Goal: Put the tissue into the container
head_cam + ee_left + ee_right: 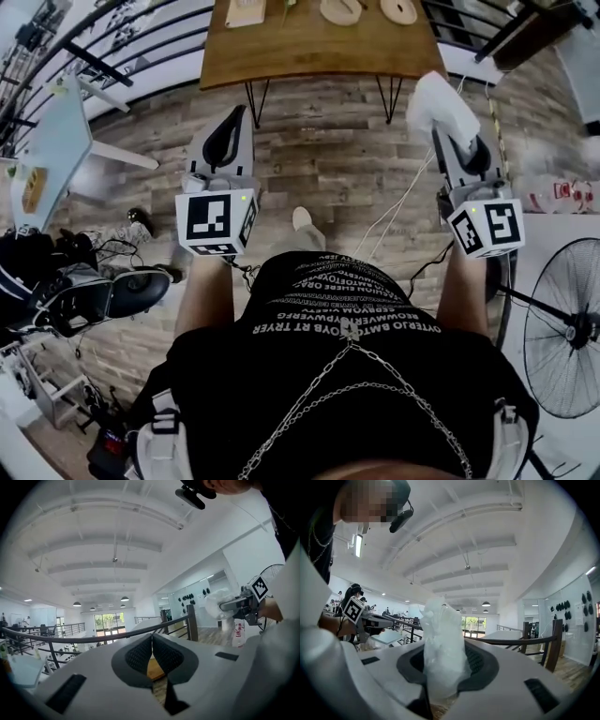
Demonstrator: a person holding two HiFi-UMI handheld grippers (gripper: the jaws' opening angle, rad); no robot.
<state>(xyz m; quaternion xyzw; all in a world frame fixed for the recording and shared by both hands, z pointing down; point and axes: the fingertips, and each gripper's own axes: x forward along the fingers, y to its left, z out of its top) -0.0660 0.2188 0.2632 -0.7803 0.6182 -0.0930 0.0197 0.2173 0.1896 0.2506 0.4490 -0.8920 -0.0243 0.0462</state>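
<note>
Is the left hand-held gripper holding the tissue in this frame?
No: the left hand-held gripper is shut with nothing in it, while the tissue sits clamped in the right hand-held gripper.

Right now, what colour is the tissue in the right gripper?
The tissue is white; it shows best in the right gripper view.

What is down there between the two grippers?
In the head view, between the left gripper and the right gripper lie wood floor, the person's shoe and a white cable.
</note>
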